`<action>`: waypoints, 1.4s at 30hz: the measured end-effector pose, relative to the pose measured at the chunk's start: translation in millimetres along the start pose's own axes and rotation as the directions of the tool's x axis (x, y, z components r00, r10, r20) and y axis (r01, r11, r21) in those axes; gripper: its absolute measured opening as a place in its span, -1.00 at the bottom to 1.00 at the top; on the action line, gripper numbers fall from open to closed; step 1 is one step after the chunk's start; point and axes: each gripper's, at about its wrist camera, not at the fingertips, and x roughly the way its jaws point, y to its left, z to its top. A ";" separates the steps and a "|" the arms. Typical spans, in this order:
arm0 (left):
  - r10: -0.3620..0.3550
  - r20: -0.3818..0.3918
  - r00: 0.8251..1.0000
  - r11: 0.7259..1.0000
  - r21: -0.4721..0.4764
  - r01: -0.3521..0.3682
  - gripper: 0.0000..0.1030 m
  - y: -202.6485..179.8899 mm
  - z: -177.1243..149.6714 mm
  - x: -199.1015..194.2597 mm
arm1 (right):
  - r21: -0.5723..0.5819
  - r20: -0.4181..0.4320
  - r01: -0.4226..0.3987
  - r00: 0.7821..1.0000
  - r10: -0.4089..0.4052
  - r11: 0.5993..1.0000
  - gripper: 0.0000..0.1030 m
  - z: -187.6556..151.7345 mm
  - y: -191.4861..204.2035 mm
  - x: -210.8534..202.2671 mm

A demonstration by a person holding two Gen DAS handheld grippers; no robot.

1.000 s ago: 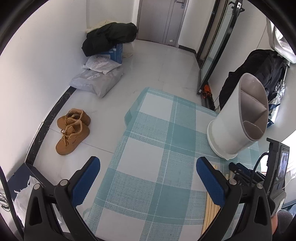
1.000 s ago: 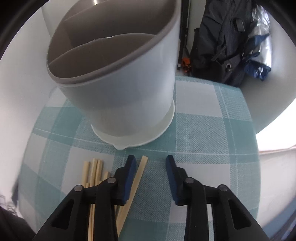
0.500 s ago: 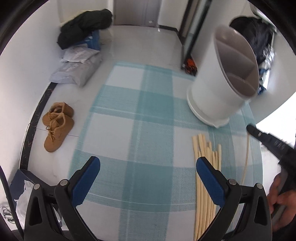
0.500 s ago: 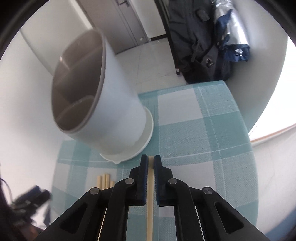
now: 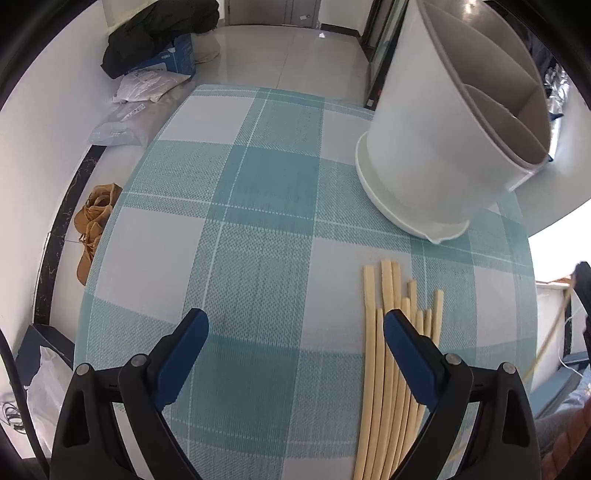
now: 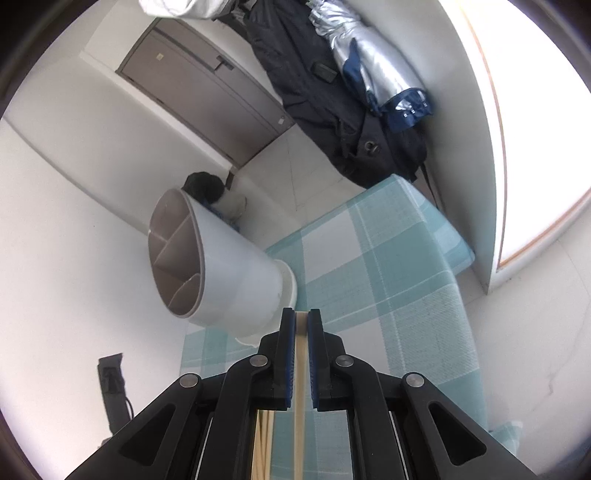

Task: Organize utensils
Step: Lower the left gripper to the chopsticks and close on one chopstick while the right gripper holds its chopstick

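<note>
A white utensil holder (image 5: 439,147) with grey divided compartments stands on the teal checked tablecloth (image 5: 258,221); it also shows in the right wrist view (image 6: 218,273). Several pale wooden chopsticks (image 5: 391,350) lie in a bundle in front of it. My left gripper (image 5: 295,332) is open and empty above the cloth, its right finger over the bundle. My right gripper (image 6: 302,321) is shut on one chopstick (image 6: 300,387), lifted above the table to the right of the holder. That chopstick also shows at the right edge of the left wrist view (image 5: 550,332).
Brown shoes (image 5: 92,229), plastic bags (image 5: 129,110) and a dark coat (image 5: 159,33) lie on the floor to the left. Dark jackets (image 6: 332,92) hang at the wall behind the table. The table's right edge (image 6: 461,266) is near the window wall.
My right gripper has closed on one chopstick and lifted it up and away from the table. My left gripper has moved forward and lower toward the bundle.
</note>
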 end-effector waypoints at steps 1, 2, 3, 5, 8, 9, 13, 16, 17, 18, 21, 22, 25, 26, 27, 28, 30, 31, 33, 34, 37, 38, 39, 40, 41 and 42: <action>0.002 -0.003 1.000 1.000 -0.003 -0.002 0.81 -0.9 0.3 1.5 | -0.008 0.008 -0.002 1.000 0.002 1.000 -0.89 -2.7 -0.4 -9.9; 0.005 -0.005 1.000 1.000 -0.001 -0.005 0.81 -2.1 1.5 2.8 | -0.019 0.017 -0.002 1.000 0.002 1.000 -0.89 -2.2 -0.8 -13.6; 0.021 -0.001 1.000 1.000 0.007 -0.021 0.81 -4.0 2.4 3.4 | -0.037 0.027 0.001 1.000 0.000 0.999 -0.89 -1.5 -0.7 -16.9; 0.051 0.000 0.999 0.998 0.036 -0.051 0.81 -10.0 0.9 4.6 | -0.062 0.039 0.003 0.999 -0.001 0.998 -0.89 -0.1 -2.2 -21.0; 0.071 -0.026 0.997 0.996 0.059 -0.070 0.77 -16.1 -0.3 12.1 | -0.072 0.049 -0.008 0.999 0.011 0.997 -0.89 1.3 -4.2 -24.3; 0.083 -0.021 0.996 0.995 0.065 -0.082 0.76 -16.7 -0.6 11.8 | -0.072 0.048 -0.011 0.999 0.015 0.997 -0.89 1.5 -4.5 -23.6; 0.089 -0.017 0.996 0.994 0.066 -0.088 0.72 -16.3 1.3 12.0 | -0.073 0.044 -0.021 0.999 0.025 0.997 -0.89 1.7 -5.8 -20.5; 0.087 -0.013 0.996 0.995 0.054 -0.087 0.55 -14.7 0.9 9.8 | -0.082 0.041 -0.025 0.999 0.028 0.996 -0.89 0.9 -5.1 -19.9; 0.087 -0.010 0.996 0.995 0.057 -0.086 0.51 -13.9 0.0 8.0 | -0.084 0.041 -0.024 0.999 0.027 0.996 -0.89 1.0 -5.1 -19.9; 0.088 -0.009 0.996 0.994 0.060 -0.087 0.46 -21.3 -1.7 6.8 | -0.088 0.044 -0.021 0.999 0.025 0.996 -0.89 1.2 -5.2 -20.0; 0.082 0.001 0.997 0.994 0.075 -0.082 0.15 -23.4 1.7 8.4 | -0.083 0.042 -0.022 0.999 0.026 0.996 -0.89 2.0 -6.6 -19.0; 0.078 0.002 0.997 0.994 0.081 -0.078 -0.05 -23.8 4.5 9.5 | -0.081 0.040 -0.023 0.999 0.026 0.996 -0.89 2.1 -7.1 -18.5; 0.068 0.001 0.998 0.992 0.103 -0.068 -0.60 -26.8 8.1 9.2 | -0.085 0.039 -0.020 0.999 0.023 0.996 -0.88 1.6 -6.3 -17.6; 0.065 -0.003 0.998 0.993 0.103 -0.064 -0.69 -25.6 10.8 10.3 | -0.090 0.040 -0.019 0.999 0.023 0.996 -0.88 1.2 -5.5 -17.6; 0.058 -0.007 0.998 0.993 0.100 -0.057 -0.85 -24.6 11.3 10.5 | -0.094 0.040 -0.018 0.999 0.022 0.995 -0.88 0.9 -4.8 -17.8; 0.053 -0.008 0.999 0.995 0.090 -0.052 -0.88 -22.4 12.5 10.8 | -0.097 0.042 -0.016 0.999 0.020 0.995 -0.88 0.7 -4.2 -17.9; 0.029 -0.014 0.999 0.998 0.056 -0.028 -0.90 -16.9 14.7 11.0 | -0.104 0.045 -0.011 0.999 0.016 0.995 -0.88 0.2 -3.4 -18.3; 0.019 -0.016 1.000 0.999 0.040 -0.019 -0.91 -13.6 15.9 11.1 | -0.106 0.047 -0.009 0.999 0.014 0.994 -0.88 -0.1 -3.2 -18.5; 0.009 -0.010 1.000 1.000 0.007 -0.009 -0.96 -8.5 18.1 10.0 | -0.108 0.051 -0.004 0.999 0.010 0.994 -0.88 -0.8 -2.9 -18.8; 0.001 -0.007 1.000 1.000 -0.009 -0.001 -0.98 -6.3 18.7 9.4 | -0.109 0.052 -0.003 0.999 0.008 0.994 -0.88 -0.9 -2.5 -18.7; -0.041 -0.004 0.999 0.997 -0.068 0.040 -0.99 2.7 19.5 6.2 | -0.119 0.058 0.002 0.998 0.005 0.993 -0.88 -1.6 -0.3 -19.6; -0.048 0.001 0.999 0.996 -0.078 0.048 -0.99 4.7 20.0 4.4 | -0.125 0.062 0.002 0.998 0.005 0.992 -0.88 -1.9 0.8 -20.1; -0.056 0.016 0.998 0.995 -0.085 0.057 -0.99 6.4 20.3 0.5 | -0.132 0.065 0.004 0.998 0.005 0.991 -0.88 -2.3 2.3 -20.7; -0.064 0.031 0.997 0.994 -0.089 0.066 -0.99 7.0 21.4 -3.1 | -0.140 0.070 0.004 0.998 0.006 0.990 -0.88 -2.9 4.3 -21.4; -0.072 0.049 0.996 0.993 -0.093 0.076 -0.99 9.3 22.5 -7.4 | -0.149 0.072 0.005 0.997 0.006 0.989 -0.88 -3.5 6.0 -21.8; -0.082 0.074 0.994 0.991 -0.095 0.089 -0.99 10.5 23.1 -13.7 | -0.161 0.077 0.008 0.997 0.005 0.987 -0.88 -4.6 8.6 -22.7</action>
